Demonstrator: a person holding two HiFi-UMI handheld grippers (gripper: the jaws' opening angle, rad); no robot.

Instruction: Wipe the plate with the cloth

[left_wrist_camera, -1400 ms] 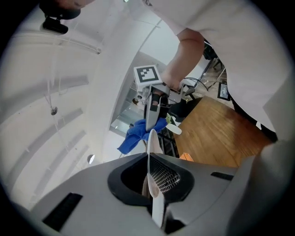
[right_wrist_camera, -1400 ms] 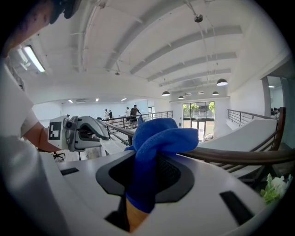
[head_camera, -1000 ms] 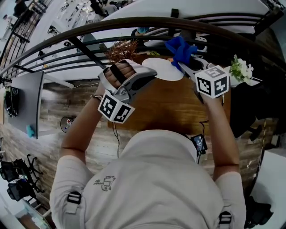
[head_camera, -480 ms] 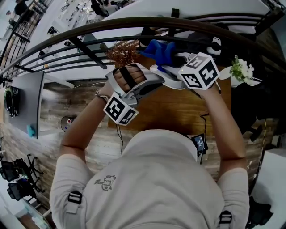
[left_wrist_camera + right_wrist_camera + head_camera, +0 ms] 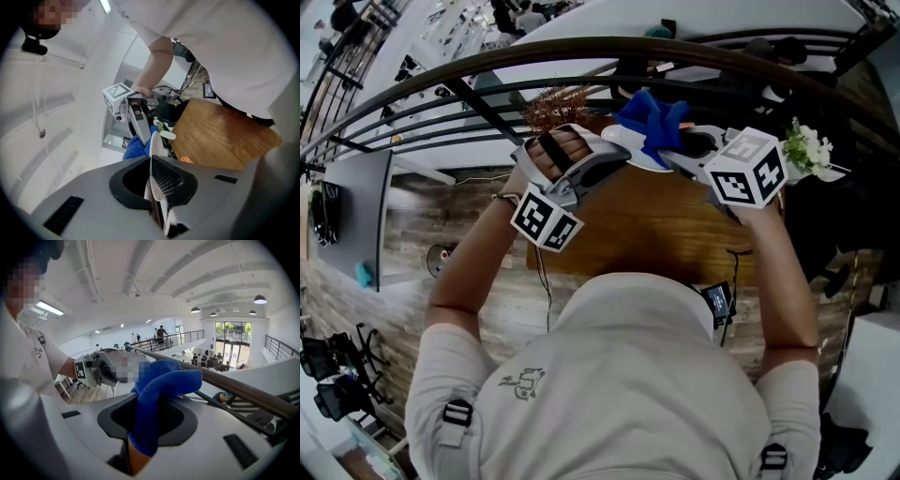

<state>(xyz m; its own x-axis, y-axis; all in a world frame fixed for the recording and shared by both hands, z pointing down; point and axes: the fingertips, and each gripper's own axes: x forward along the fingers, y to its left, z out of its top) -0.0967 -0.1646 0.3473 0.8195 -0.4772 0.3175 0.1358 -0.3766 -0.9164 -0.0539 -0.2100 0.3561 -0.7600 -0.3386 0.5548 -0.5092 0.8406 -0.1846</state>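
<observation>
Wooden table [image 5: 656,234] | plate [image 5: 155,143], cloth [image 5: 159,385] at far edge | railing [image 5: 534,54] | plank floor [image 5: 417,225]

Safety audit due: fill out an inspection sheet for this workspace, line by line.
Surface: wooden table, middle bare.
Job's things: white plate held up off the table, edge-on; blue cloth bunched against it, contact not certain.
Clutter: white flower sprig, dried plant, small screen device at the table's near edge.
Grippers: left tool shut on the plate's rim; right tool shut on the cloth.
Cables: thin cable hanging off the table's near edge.
Surroundings: curved railing, plank floor below, people far off.
</observation>
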